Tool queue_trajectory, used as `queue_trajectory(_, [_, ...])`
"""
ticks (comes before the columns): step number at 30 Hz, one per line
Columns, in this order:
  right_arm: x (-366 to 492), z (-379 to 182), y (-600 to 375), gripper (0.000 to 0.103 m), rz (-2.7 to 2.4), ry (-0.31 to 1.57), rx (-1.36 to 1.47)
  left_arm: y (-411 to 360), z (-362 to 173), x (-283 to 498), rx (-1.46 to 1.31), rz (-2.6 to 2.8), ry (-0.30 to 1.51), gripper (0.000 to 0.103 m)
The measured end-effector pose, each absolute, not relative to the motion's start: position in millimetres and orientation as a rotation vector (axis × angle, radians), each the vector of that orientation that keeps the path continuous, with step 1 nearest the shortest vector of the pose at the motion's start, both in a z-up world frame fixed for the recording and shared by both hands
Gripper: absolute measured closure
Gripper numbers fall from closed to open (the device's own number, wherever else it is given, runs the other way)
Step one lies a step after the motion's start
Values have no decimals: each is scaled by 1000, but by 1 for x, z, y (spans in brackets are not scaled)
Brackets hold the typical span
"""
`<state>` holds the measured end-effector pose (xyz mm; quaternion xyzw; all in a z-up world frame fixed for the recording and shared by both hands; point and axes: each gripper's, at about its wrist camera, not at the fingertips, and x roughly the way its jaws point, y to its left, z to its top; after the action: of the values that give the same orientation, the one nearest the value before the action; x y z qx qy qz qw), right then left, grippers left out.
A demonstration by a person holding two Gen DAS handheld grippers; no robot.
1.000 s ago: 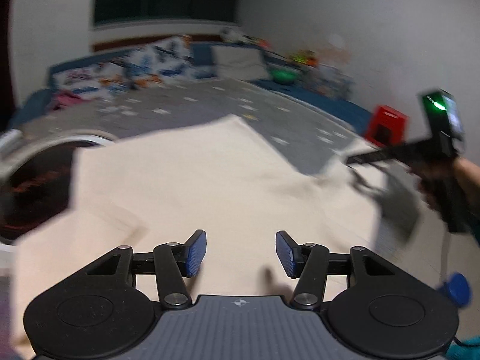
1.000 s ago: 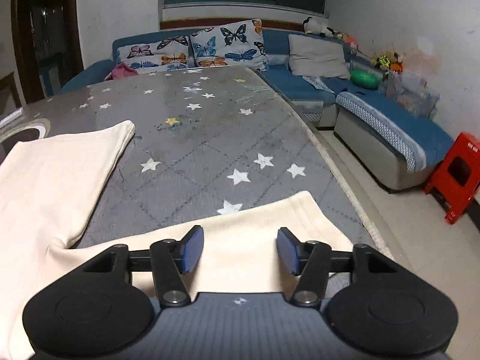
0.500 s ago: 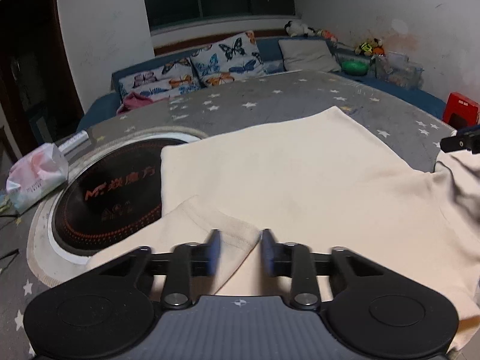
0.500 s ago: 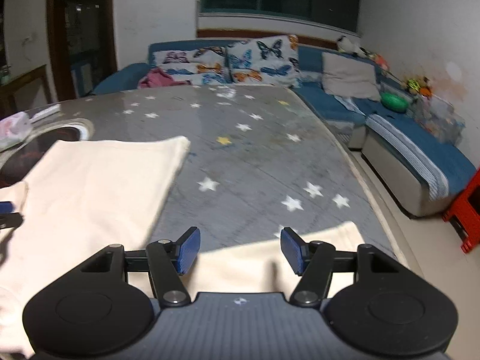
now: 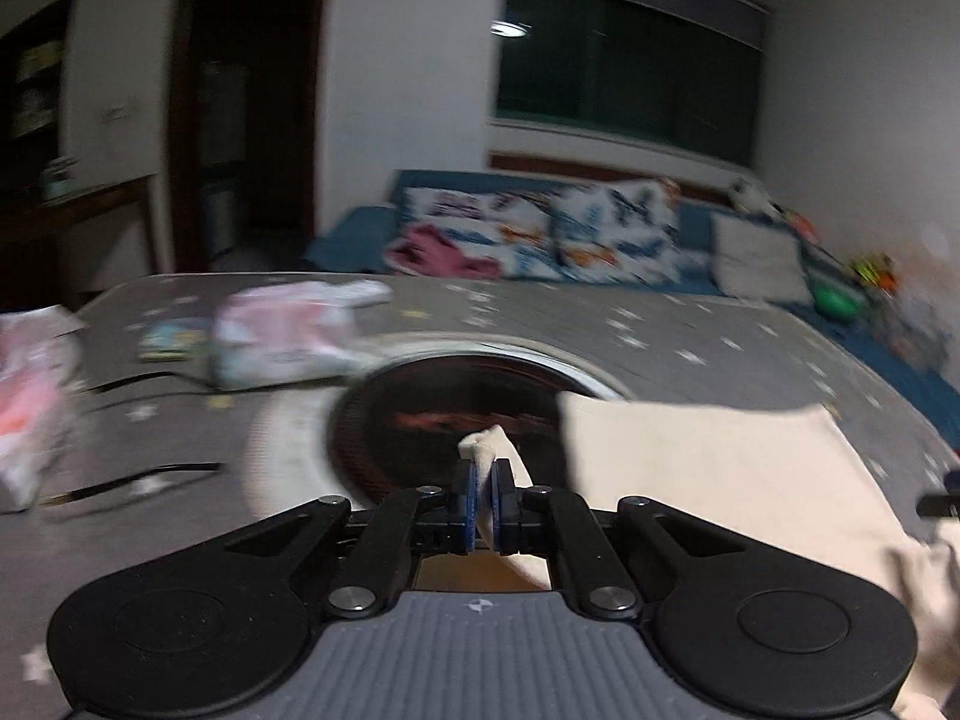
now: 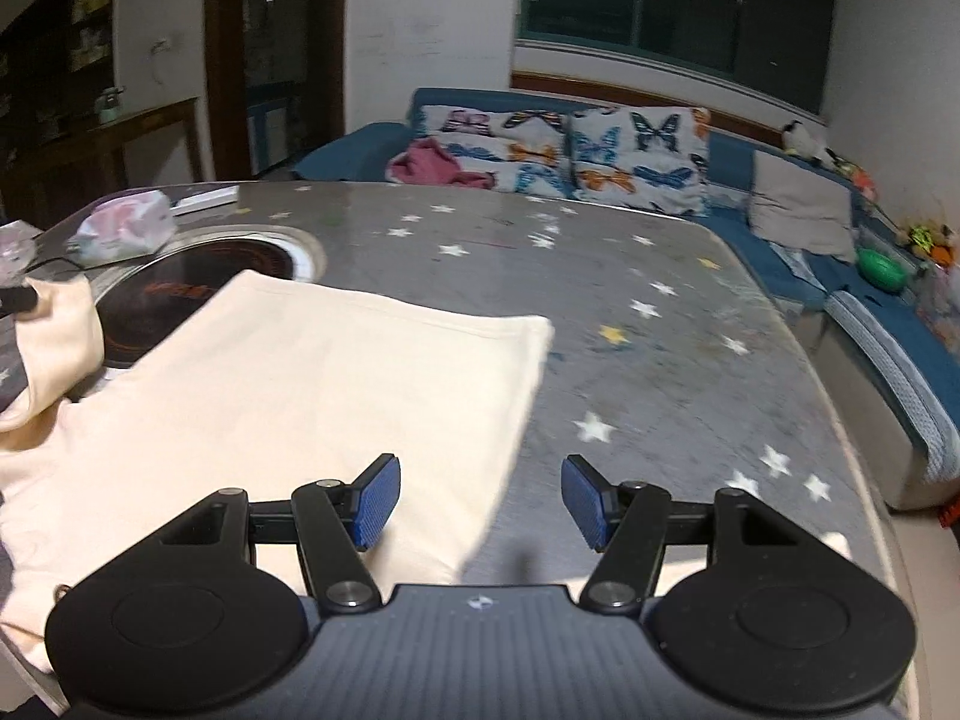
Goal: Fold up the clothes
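Cream shirt pinched in left tongs, under spread right tongs.

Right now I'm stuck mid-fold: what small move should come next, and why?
Probably carry the left gripper rightward over the cream shirt: it is shut on a lifted sleeve, while the right gripper is open above the shirt's edge.

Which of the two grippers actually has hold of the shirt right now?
The left gripper: its jaws are shut on a pinched bit of the cream shirt. The right gripper hangs over the shirt's edge, jaws wide apart, gripping nothing.
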<state>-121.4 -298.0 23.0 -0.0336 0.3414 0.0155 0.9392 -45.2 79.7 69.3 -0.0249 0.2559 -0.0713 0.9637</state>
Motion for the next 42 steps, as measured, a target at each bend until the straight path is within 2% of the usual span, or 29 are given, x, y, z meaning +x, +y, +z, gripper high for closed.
queue_trajectory(10, [-101,15,-260,42,125,728,-110,156,42,-52,-63,61,563,97])
queue_trajectory(21, [-86,-2,-258,41,129,798,-107,171,22,-55,-18,192,656,92])
queue_trajectory(23, [-84,-1,-261,39,124,800,-103,166,29,-55,-34,171,656,92])
queue_trajectory(25, [-81,0,-263,28,115,795,-106,155,37,-56,-58,110,650,90])
queue_trajectory(33, [-64,-1,-270,23,91,793,-112,65,48,-61,-51,-312,631,90])
queue_trajectory(42, [-42,-12,-279,21,81,816,-89,5,21,-45,-16,-485,721,90])
